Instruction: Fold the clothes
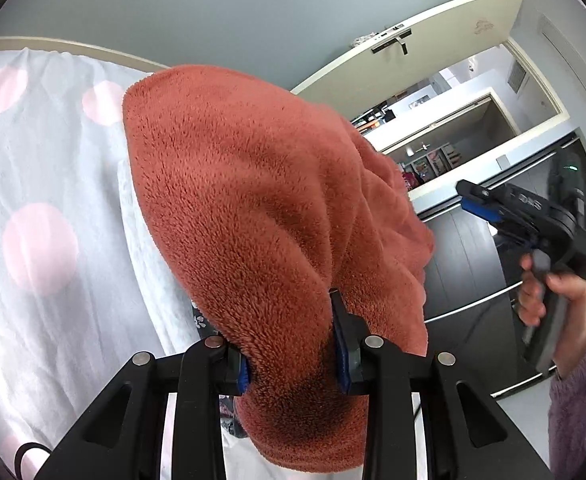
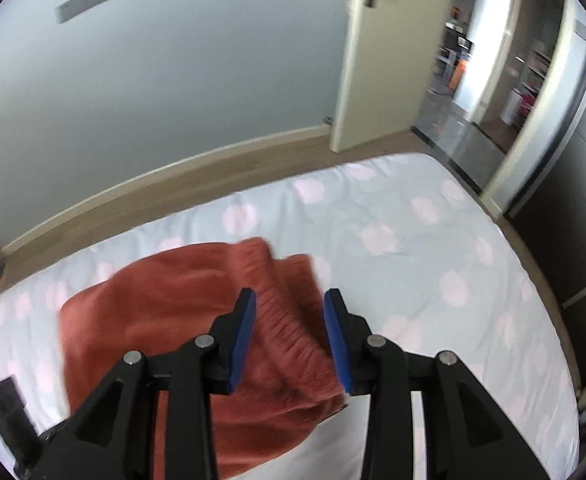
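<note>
Left wrist view is pressed close against the rust fleece garment; right wrist view is angled down from above; bed and door are shared.

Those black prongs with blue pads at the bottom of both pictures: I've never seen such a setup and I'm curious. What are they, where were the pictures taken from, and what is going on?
They are tools, not a robot: a person holds a hand-held gripper in each hand, and each carries a wide-angle camera that looks along its two fingers. One picture comes from the left tool, the other from the right.

In the left view, the left hand-held gripper is clamped on a rust-red fleece garment. At the right edge you see the person's hand holding the other tool.

In the right view, the right hand-held gripper is open, its pads not pressing on anything. Below it the garment lies on a bed sheet, pale with pink dots. Behind is an open door.
</note>
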A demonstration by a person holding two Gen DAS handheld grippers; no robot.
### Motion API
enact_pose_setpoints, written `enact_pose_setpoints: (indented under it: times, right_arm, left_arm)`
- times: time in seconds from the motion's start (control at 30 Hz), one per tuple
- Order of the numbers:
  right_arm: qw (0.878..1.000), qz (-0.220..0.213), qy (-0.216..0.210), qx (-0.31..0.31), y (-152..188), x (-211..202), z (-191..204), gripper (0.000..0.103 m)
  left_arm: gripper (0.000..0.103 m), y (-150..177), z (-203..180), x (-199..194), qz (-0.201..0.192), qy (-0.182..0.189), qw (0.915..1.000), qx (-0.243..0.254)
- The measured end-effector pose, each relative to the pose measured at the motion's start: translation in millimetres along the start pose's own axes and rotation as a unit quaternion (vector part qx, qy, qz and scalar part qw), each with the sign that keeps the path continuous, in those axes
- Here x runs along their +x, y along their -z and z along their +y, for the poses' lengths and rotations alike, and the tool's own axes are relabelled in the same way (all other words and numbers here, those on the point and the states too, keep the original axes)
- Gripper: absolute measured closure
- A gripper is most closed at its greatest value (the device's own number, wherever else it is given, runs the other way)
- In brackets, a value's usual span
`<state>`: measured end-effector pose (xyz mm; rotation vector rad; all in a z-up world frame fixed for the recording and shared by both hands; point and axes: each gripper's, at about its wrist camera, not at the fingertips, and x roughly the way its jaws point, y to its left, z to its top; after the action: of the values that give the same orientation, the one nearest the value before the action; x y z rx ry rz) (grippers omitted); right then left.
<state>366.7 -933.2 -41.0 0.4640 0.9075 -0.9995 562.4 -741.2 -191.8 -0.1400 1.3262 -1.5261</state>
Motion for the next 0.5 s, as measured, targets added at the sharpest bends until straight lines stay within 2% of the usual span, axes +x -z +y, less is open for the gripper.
enact_pose_setpoints:
  times: [0.13, 0.23, 0.3, 0.37, 0.5]
  right_arm:
    - [0.999, 0.027, -0.023, -0.04, 33, 8, 33, 0.07]
    - [0.997, 0.05, 0.032, -0.051, 60, 30, 41, 0.073]
    - [0.997, 0.056, 0.043, -0.024, 66, 47, 28, 0.073]
    - [0.997, 0.06, 0.033, 0.02, 65, 66, 9, 0.073]
    - [0.996, 0.074, 0.012, 0.048, 59, 102, -9, 0.073]
  left_arm:
    - [0.07, 4, 1, -5, 0.007, 0.005, 1.0, -0.003]
    - [0.069, 5, 6, -6, 0.008, 0.01, 0.9999, -0.007]
    - [0.065, 7, 9, -5, 0.008, 0.012, 0.9998, -0.011]
    - [0.062, 8, 10, -2, 0.01, 0.014, 0.9998, -0.009]
    - [0.056, 7, 15, 8, 0.011, 0.014, 0.9998, -0.006]
